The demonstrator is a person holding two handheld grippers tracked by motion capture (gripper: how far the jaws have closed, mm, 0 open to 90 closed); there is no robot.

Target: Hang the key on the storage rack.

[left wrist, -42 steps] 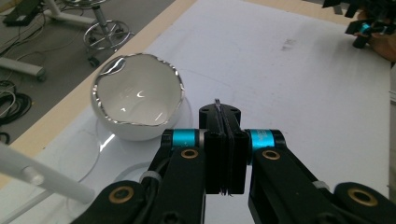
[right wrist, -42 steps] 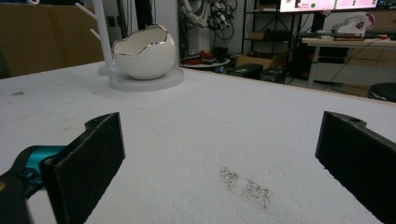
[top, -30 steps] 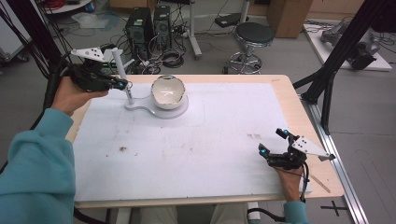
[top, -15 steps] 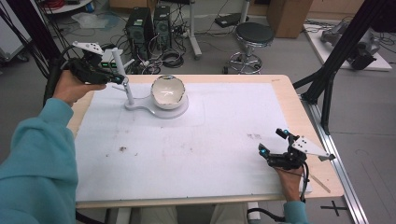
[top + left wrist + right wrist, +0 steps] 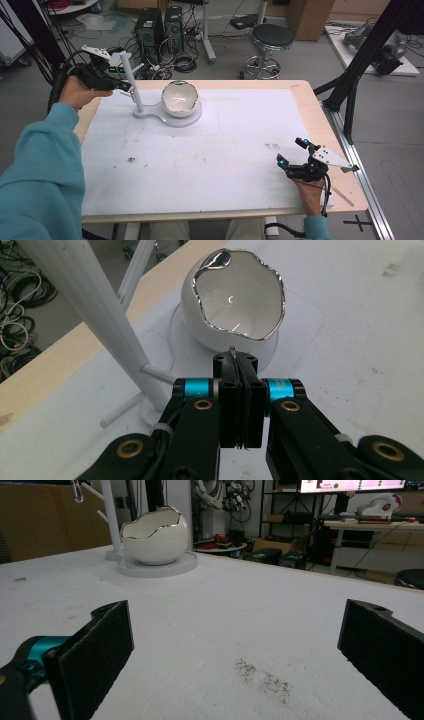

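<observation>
White-covered table (image 5: 225,150) under both claws. White stand (image 5: 131,80) just ahead-left of left gripper (image 5: 127,87): post upright, long axis vertical, side pegs angled off it. Eggshell-shaped bowl (image 5: 180,98), silver-rimmed, directly ahead of the left gripper on the stand's round base, mouth tilted back toward that claw. Left gripper jaws pressed together, pinching a thin metal sliver (image 5: 231,350); long axis in line with the jaws, tip pointing at the bowl; nature of the piece not determinable. Right gripper (image 5: 290,151) well apart from the stand, jaws spread wide, nothing between. Dark speckled stain (image 5: 262,677) just ahead of those jaws.
</observation>
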